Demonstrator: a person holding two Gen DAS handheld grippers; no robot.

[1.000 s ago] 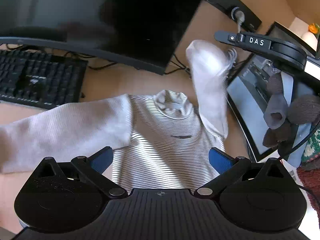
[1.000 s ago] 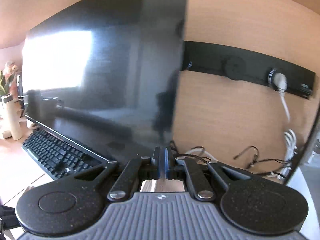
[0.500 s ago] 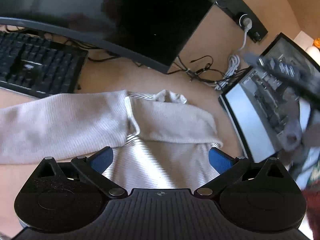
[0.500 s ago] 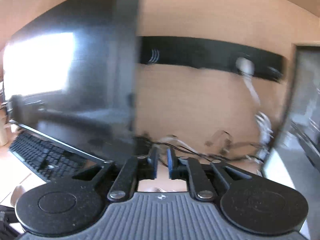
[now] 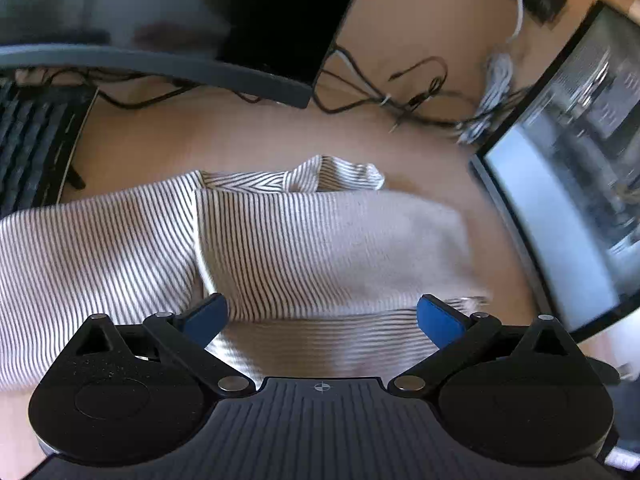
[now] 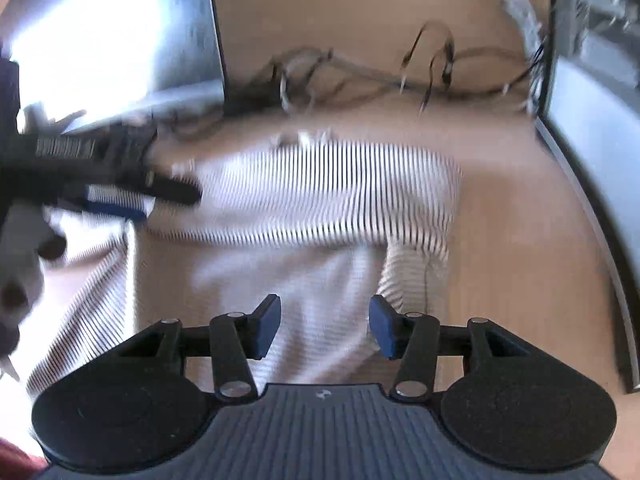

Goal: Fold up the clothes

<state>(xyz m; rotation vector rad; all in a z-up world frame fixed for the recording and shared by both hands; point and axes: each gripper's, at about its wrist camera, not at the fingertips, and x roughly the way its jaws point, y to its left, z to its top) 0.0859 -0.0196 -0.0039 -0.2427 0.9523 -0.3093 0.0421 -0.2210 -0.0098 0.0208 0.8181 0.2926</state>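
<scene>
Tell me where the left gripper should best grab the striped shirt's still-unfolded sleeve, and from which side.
Probably the cuff end of the left sleeve, approached from above with the left gripper, open now. That sleeve lies flat and stretched outward on the desk, while the right sleeve is already folded across the striped shirt.

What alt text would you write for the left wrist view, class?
A striped top lies on a wooden desk, one sleeve folded across its chest, the other stretched left. The open left gripper hovers above its lower half; a monitor and cables sit behind.
</scene>
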